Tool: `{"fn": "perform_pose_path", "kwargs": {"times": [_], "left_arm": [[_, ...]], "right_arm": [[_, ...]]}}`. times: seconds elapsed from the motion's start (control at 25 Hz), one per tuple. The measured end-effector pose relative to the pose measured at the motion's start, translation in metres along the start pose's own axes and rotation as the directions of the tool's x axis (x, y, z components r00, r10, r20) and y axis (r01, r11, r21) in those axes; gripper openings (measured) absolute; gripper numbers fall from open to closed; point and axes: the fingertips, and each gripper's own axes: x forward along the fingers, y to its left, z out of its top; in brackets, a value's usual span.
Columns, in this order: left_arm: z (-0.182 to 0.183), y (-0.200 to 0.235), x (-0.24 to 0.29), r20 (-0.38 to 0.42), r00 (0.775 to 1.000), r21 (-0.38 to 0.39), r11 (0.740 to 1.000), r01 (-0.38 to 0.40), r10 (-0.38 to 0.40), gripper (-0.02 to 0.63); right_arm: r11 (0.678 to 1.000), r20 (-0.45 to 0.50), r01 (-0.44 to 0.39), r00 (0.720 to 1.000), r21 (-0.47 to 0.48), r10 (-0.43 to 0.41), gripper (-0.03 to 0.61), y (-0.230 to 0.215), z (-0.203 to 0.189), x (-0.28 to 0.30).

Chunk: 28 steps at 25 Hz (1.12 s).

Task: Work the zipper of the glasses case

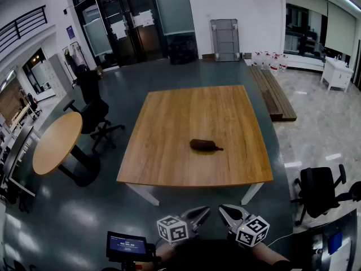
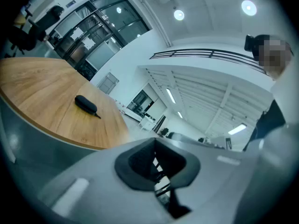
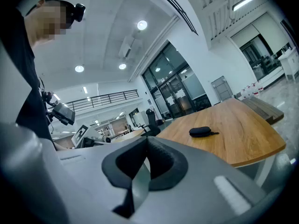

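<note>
A dark, oblong glasses case (image 1: 204, 145) lies on its side on the bare top of a square wooden desk (image 1: 180, 106), toward the near right part of the desk and apart from every edge. A thin pull tab (image 1: 219, 148) sticks out from the case's right end in the head view; whether the zipper is run shut cannot be told from here. Nothing else rests on the desk. Well short of it, at the bottom of the head view, the left claw (image 1: 202, 212) and the right claw (image 1: 225, 211) are held side by side, each pressed together on nothing, their marker cubes just behind them. Both point roughly level toward the desk. A round wooden table (image 1: 56, 143) and a black office chair (image 1: 93, 114) stand to the left, another black chair (image 1: 318, 191) to the right, and glass doors (image 1: 130, 21) close the far side of the hall.
</note>
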Motion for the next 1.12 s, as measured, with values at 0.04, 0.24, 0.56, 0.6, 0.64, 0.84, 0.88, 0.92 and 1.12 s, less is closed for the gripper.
{"fn": "perform_pose_path", "kwargs": {"times": [0.04, 0.24, 0.56, 0.6, 0.64, 0.84, 0.88, 0.92, 1.12], "left_arm": [[0.001, 0.000, -0.001, 0.000, 1.000, -0.001, 1.000, 0.000, 0.000, 0.000], [0.000, -0.002, -0.002, -0.002, 1.000, -0.003, 1.000, 0.001, -0.001, 0.000], [0.001, -0.001, -0.001, 0.000, 1.000, -0.002, 1.000, -0.001, 0.001, 0.000], [0.001, -0.001, -0.001, 0.001, 1.000, 0.000, 1.000, -0.001, 0.001, 0.000], [-0.001, -0.001, 0.000, 0.001, 1.000, -0.001, 1.000, -0.002, 0.002, 0.000], [-0.003, 0.000, 0.002, 0.005, 1.000, -0.014, 1.000, -0.012, 0.012, 0.000], [-0.001, 0.000, 0.001, 0.007, 1.000, -0.018, 1.000, -0.015, 0.015, 0.000], [0.000, 0.001, 0.000, 0.009, 1.000, -0.020, 1.000, -0.017, 0.017, 0.000], [0.008, 0.008, -0.009, 0.012, 0.999, -0.013, 0.999, -0.032, 0.032, 0.000]], "right_arm": [[1.000, 0.001, 0.001, 1.000, 0.001, -0.001, 0.006, 0.001, 0.001, 0.001], [1.000, 0.001, 0.005, 1.000, 0.000, -0.005, 0.006, 0.003, 0.002, 0.000], [1.000, 0.015, -0.008, 1.000, -0.003, 0.008, 0.006, 0.003, 0.005, 0.000], [1.000, 0.022, -0.012, 1.000, -0.004, 0.013, 0.006, 0.003, 0.006, 0.000], [1.000, 0.028, -0.015, 0.999, -0.002, 0.015, 0.006, 0.003, 0.006, -0.002], [0.999, 0.043, -0.005, 0.999, 0.041, 0.003, 0.006, -0.007, 0.007, -0.008], [0.999, 0.045, -0.002, 0.999, 0.051, 0.000, 0.006, -0.008, 0.008, -0.008], [0.998, 0.047, -0.001, 0.999, 0.058, -0.002, 0.006, -0.009, 0.008, -0.007], [0.997, 0.064, -0.003, 0.998, 0.082, -0.002, 0.006, -0.010, 0.011, 0.002]]}}
